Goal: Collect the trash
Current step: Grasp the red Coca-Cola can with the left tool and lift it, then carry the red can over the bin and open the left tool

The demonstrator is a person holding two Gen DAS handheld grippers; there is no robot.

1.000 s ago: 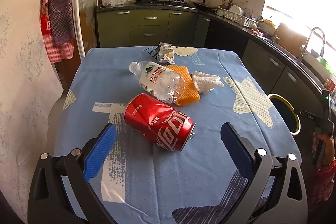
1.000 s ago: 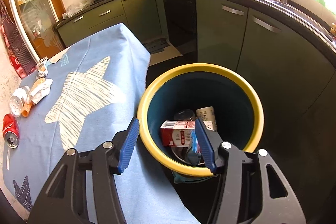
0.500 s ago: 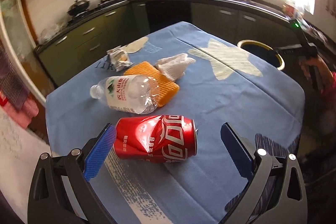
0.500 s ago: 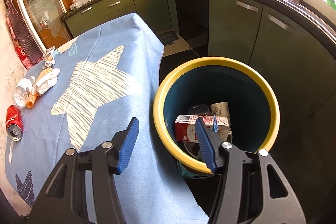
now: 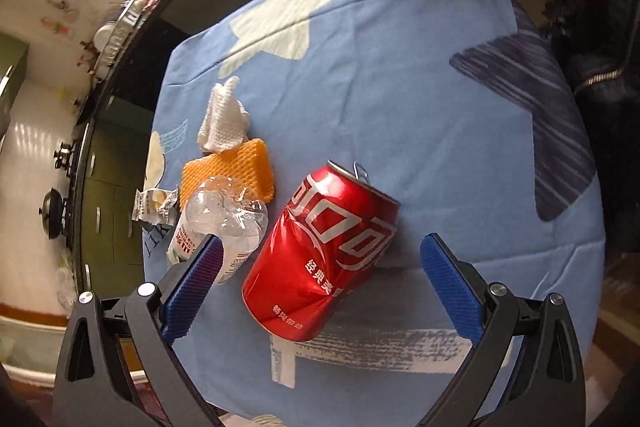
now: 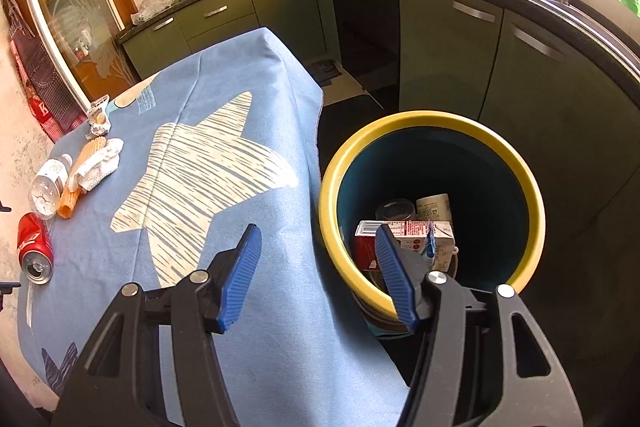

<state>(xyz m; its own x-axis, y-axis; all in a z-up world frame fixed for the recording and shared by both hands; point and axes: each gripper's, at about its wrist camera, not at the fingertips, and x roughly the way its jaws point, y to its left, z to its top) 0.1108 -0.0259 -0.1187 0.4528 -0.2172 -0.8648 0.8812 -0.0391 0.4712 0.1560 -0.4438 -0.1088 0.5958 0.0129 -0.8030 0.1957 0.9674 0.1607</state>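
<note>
Now the left hand-held gripper (image 5: 320, 263), wide open and empty, straddles the dented red can (image 5: 320, 255); lower further, clear the crushed bottle (image 5: 218, 227) beside it, then squeeze mid-body.

Left gripper (image 5: 320, 259) pitched steeply down, blue pads spread wide, nothing touching either pad. Right gripper (image 6: 318, 247) also angled down, jaws roughly half spread and just been opening, nothing between them. Both black finger frames fully in view, pads (image 6: 240, 277) clean and unloaded.
</note>
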